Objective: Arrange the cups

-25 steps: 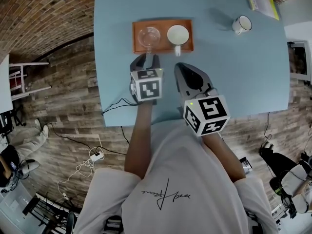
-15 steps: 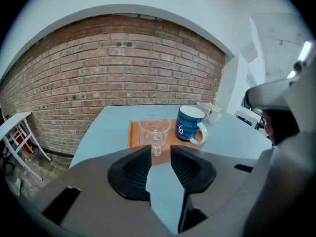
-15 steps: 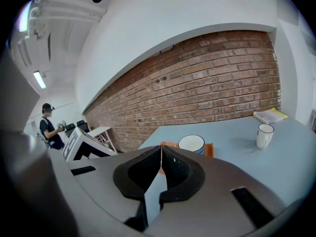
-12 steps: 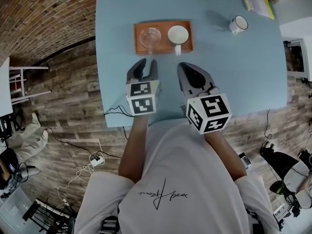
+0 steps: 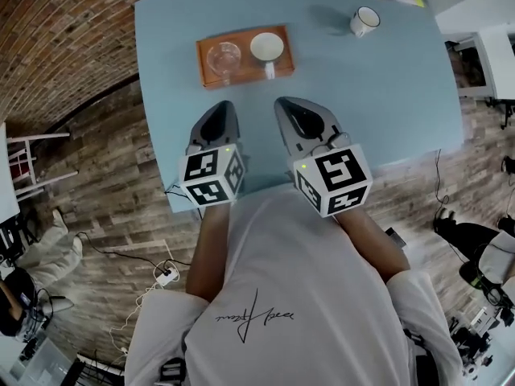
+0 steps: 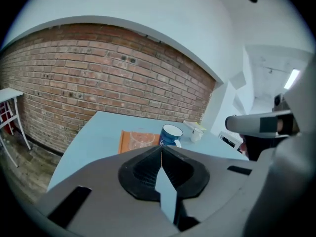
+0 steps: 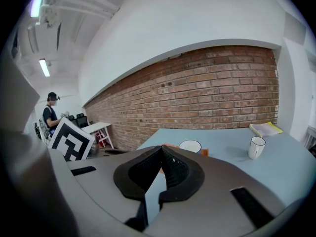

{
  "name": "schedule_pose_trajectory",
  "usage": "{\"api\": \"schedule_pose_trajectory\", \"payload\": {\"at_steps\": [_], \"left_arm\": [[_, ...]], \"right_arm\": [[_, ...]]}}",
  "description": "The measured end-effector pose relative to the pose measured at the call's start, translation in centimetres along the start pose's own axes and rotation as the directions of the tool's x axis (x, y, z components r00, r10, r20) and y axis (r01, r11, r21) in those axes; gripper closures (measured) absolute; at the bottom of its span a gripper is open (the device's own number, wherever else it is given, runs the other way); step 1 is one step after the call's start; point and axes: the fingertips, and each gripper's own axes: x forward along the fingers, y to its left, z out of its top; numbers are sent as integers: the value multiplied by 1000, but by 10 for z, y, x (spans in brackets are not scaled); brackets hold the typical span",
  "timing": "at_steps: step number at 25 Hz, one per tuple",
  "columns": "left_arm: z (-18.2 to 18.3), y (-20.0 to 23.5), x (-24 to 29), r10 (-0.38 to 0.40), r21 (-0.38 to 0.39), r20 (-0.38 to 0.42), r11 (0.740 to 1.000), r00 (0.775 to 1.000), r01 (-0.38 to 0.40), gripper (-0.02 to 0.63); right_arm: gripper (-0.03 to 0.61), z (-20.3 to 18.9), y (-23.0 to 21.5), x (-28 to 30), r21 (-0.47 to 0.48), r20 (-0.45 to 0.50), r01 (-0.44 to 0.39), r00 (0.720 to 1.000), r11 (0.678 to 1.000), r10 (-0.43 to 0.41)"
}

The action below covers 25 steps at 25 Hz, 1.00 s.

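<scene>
Two grippers are held side by side, tilted slightly downward, over the near edge of the table (image 5: 386, 79). The left gripper (image 5: 222, 108) has just been closing its jaws on nothing. The right gripper (image 5: 283, 103) is clenched, empty. A glass cup (image 5: 223, 57) and blue mug (image 5: 266, 47) are set on the tray (image 5: 241, 79), with a white mug (image 5: 364, 21) well apart.

My left claw (image 5: 220, 109) has just closed on nothing, and I've drawn it back from the tray (image 5: 243, 76) toward the near edge of the counter (image 5: 378, 79).
</scene>
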Motion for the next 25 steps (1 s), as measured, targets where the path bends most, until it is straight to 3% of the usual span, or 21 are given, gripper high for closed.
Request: {"api": "schedule_pose_trajectory", "payload": {"at_steps": [12, 25], "left_arm": [[57, -31, -33, -95, 73, 98, 993, 991, 88, 604], [79, -49, -39, -142, 95, 138, 987, 980, 129, 604]], "right_arm": [[558, 28, 9, -31, -33, 48, -158, 986, 987, 159], [559, 43, 1, -43, -43, 53, -212, 975, 976, 214]]}}
